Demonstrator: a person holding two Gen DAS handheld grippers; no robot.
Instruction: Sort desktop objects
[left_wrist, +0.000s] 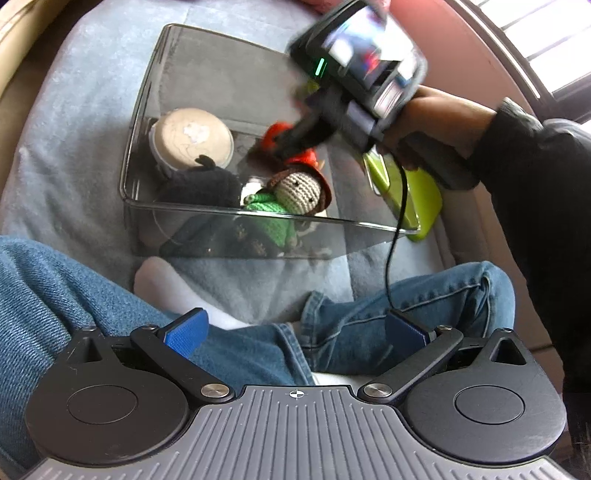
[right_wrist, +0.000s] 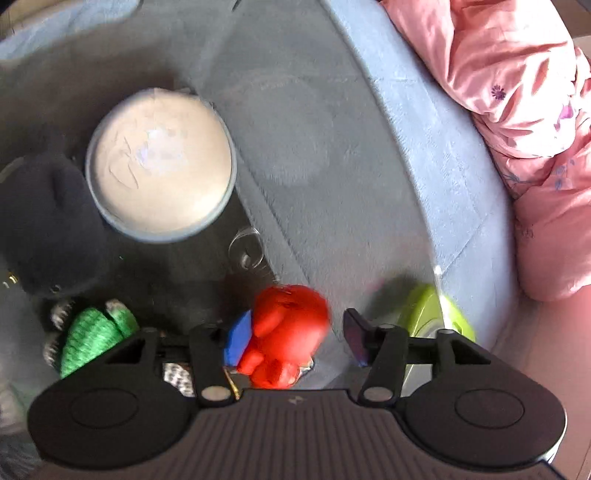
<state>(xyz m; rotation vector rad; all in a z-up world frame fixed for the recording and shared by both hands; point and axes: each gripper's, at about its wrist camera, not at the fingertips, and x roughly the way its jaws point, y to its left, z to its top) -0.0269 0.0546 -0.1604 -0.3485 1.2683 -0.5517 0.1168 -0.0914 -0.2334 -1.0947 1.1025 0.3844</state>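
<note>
A clear plastic box (left_wrist: 147, 110) stands on a grey-blue blanket. Inside it are a round beige-lidded tub (left_wrist: 192, 138), a black plush toy (left_wrist: 201, 186), a crocheted doll in green (left_wrist: 291, 194) and a red toy (left_wrist: 284, 142). My right gripper (left_wrist: 291, 142) reaches down into the box over the red toy. In the right wrist view the right gripper (right_wrist: 295, 334) is open, its jaws either side of the red toy (right_wrist: 288, 332), touching on the left pad side only. My left gripper (left_wrist: 295, 328) is open and empty, held back over the person's knees.
A lime-green flat object (left_wrist: 421, 199) lies beside the box's right end; it also shows in the right wrist view (right_wrist: 432, 314). Jeans-clad legs (left_wrist: 74, 295) and a white sock (left_wrist: 173, 288) are in front of the box. A pink quilt (right_wrist: 517, 110) lies to the right.
</note>
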